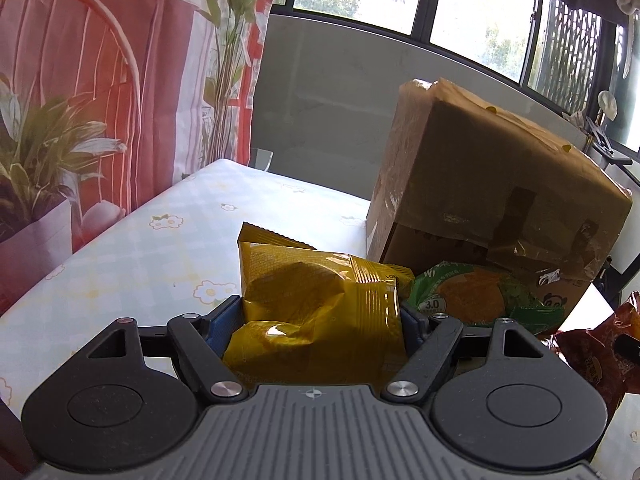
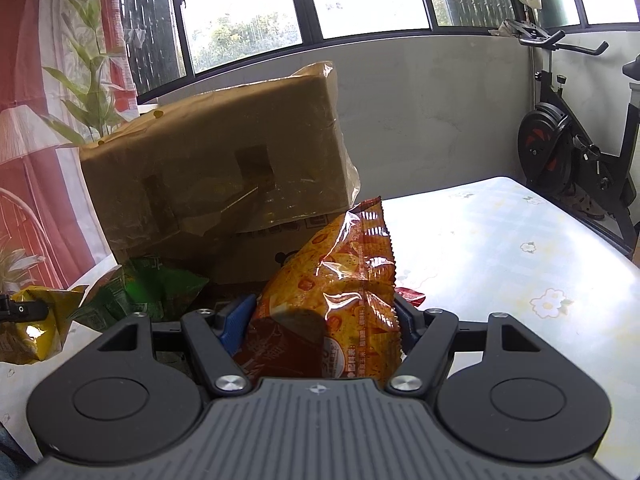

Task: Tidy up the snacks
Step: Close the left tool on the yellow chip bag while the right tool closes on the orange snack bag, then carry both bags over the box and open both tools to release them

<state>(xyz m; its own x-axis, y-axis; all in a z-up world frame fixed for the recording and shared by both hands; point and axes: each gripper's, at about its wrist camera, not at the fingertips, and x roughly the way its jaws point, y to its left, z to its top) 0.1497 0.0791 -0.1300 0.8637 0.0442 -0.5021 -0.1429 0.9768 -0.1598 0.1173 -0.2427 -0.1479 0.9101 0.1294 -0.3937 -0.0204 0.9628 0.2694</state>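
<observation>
— Yellow crinkled foil snack bag: where?
— Pinched in the left gripper, above the floral tablecloth, near the taped cardboard box.
— And the right gripper?
— Clamped on an orange-red foil snack bag; a green packet lies at the box's foot.

Green snack bag partly hidden behind the cardboard box; yellow bag cut by left edge; print unreadable.
</observation>
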